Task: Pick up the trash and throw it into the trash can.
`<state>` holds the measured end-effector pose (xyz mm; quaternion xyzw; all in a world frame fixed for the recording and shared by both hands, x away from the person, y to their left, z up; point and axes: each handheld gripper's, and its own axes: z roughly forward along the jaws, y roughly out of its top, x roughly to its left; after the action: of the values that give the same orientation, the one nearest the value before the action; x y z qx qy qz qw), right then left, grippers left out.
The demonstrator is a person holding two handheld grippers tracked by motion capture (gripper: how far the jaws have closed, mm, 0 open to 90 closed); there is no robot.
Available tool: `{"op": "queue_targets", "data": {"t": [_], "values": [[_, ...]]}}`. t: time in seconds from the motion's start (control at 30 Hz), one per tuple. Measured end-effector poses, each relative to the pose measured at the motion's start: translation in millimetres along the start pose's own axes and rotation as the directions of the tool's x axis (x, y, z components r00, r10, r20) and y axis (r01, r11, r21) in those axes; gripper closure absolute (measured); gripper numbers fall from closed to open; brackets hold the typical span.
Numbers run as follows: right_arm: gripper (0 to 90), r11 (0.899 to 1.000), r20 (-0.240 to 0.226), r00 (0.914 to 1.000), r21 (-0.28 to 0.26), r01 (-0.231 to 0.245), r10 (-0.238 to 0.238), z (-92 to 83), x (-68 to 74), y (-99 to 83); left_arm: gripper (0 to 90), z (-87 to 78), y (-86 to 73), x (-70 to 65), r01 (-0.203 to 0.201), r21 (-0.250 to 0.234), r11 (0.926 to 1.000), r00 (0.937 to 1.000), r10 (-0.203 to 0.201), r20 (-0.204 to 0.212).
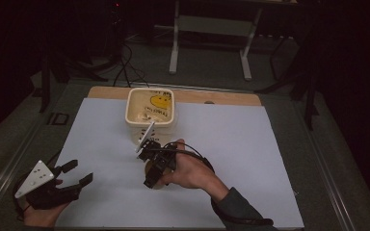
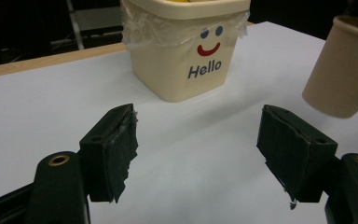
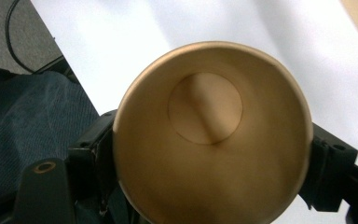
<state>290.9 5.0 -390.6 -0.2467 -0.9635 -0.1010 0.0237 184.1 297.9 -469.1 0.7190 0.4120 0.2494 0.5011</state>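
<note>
Holding a paper cup (image 3: 212,135), the right tongs (image 1: 155,169) are closed on its sides, one jaw at each side of the rim, as the right gripper view shows. The cup looks empty, with its round bottom plainly visible inside. In the high view the cup is mostly hidden under the right hand (image 1: 189,169), so its tilt is hard to judge there; in the left gripper view it appears to hang a little above the white sheet (image 1: 250,159) on the worktop, leaning slightly.

The main risk, as a judgement, is that the thin paper wall gives way: if the jaws press harder, the rim could fold and the cup could slip out or turn between the jaws. A second risk is the bin (image 2: 184,44) marked "Hello", which stands just beyond the cup. If the hand moves forward too low, the cup may strike the bin wall or its plastic liner and push the bin along the sheet.

The left tongs (image 1: 73,174) stand wide open and hold nothing; they rest near the front left corner of the sheet, well apart from the cup, with the jaws pointing toward the bin. The cup sits between the right jaws, in front of the bin and to the right of the left tongs.
</note>
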Motion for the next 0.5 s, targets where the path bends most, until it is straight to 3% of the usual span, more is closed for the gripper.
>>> {"op": "queue_targets", "data": {"t": [0.5], "values": [[20.2,0.999,0.025,0.9988,-0.027,-0.042,0.043,-36.6,-21.5,-0.9,28.6,-0.2,-0.1,0.2,0.003,-0.002,1.0000,1.0000,-0.003,-0.003]]}}
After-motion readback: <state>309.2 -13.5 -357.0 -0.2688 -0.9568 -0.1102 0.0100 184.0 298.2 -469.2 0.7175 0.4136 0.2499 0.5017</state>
